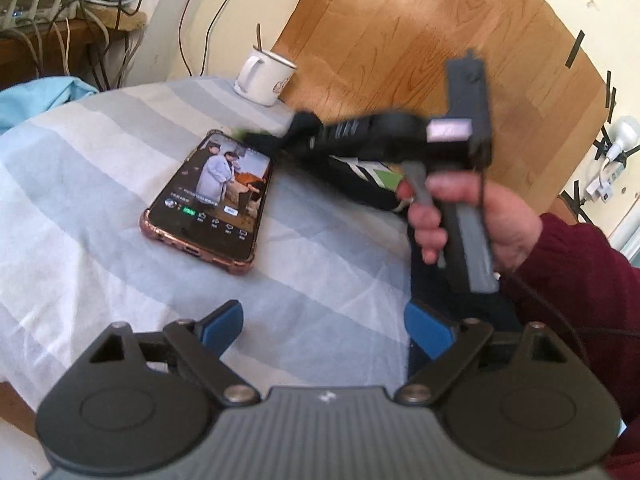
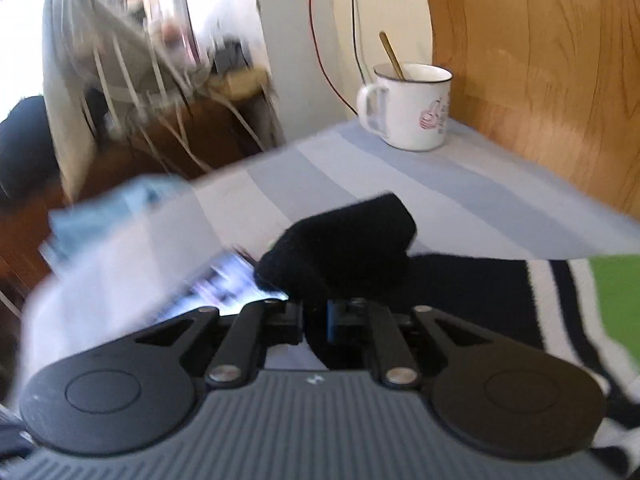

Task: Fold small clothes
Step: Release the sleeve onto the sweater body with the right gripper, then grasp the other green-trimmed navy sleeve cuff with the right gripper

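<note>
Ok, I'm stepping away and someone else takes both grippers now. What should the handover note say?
Left gripper: open, holding nothing, low over the striped cloth.
Right gripper: shut on the black fabric of a small garment, lifted beside the phone.
The garment's striped and green part lies on the cloth; a mug stands behind.
Done: one end gripped. Left: complete the fold; no finished fold is visible.

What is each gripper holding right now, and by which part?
The right gripper is shut on the black sock, pinching it near one end. The left gripper is open and holds nothing.
</note>
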Motion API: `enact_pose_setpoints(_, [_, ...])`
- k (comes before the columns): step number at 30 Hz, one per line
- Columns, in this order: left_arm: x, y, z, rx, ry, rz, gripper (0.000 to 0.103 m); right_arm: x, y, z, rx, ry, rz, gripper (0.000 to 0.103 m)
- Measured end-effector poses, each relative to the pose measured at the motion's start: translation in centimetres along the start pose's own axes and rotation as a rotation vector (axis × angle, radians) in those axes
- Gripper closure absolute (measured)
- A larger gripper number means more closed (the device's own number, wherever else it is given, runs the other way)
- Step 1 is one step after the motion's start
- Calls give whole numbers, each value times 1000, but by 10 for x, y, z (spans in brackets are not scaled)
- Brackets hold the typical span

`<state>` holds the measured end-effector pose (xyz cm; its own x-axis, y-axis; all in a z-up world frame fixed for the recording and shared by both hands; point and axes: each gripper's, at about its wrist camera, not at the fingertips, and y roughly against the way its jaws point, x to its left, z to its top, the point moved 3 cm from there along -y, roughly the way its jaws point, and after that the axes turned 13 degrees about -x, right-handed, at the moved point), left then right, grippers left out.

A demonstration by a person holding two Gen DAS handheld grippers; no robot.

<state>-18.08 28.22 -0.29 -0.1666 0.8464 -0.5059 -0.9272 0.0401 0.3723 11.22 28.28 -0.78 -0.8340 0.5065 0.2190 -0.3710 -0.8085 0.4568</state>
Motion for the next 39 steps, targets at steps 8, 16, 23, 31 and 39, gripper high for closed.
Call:
enact_pose_setpoints(8, [-21, -10, -3, 19, -32, -41, 12, -54, 70, 55, -263, -250, 35, 90])
enact_pose_setpoints(16, [-56, -39, 15, 35, -118, -101, 10, -193, 255, 9, -607, -491, -267, 85])
enact_pose_setpoints(23, [-104, -131, 61, 101, -165, -202, 8, -265, 338, -108, -475, -592, -622, 41])
enact_pose_setpoints(31, [-130, -270, 73, 240, -133, -141, 8, -283, 345, -100, -493, -592, -647, 38])
enact_pose_setpoints(39, [-131, -303, 62, 279, -99, -105, 8, -333, 296, -87, -363, -605, -713, 31])
